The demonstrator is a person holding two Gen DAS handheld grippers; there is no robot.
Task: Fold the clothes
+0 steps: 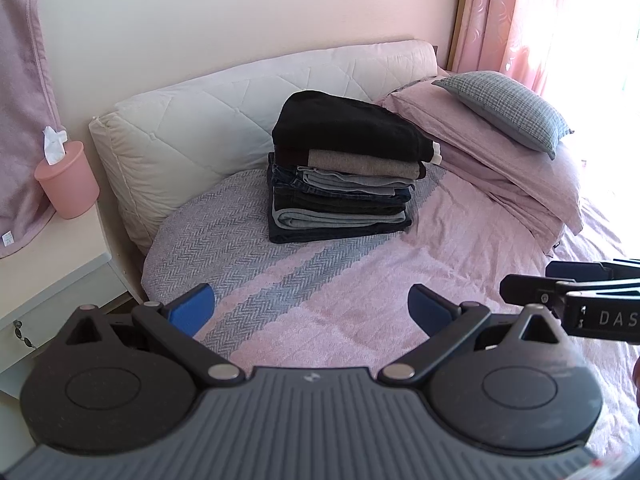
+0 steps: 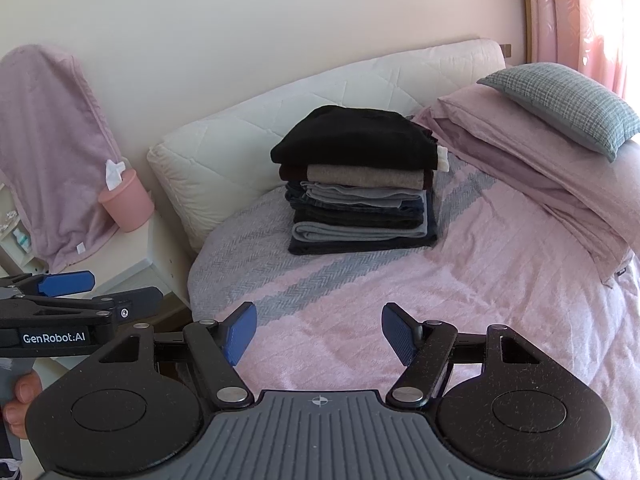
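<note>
- L tool is hovering over pink bedspread, blue fingers spread wide, gripping nothing.
- R tool is hovering likewise, fingers standing apart, nothing btwn them.
- R tool's view: L tool is showing at 9 o'clock, a hand is wrapping its handle at approx 8 o'clock.
- Stack of folded clothes is sitting on the bed at 12 o'clock from both tools, well apart from each; black item is lying on top, brown, grey and denim layers beneath.
- Stack is resting just in front of quilted cream headboard cushion.
- Folded pink bedding is lying at 2 o'clock, just beside stack; grey checked pillow is resting on it.
- Pink tissue holder is standing on bedside worktop at 10 o'clock; mauve towel is hanging behind it.
- Pink curtain is hanging at 1 o'clock.
</note>
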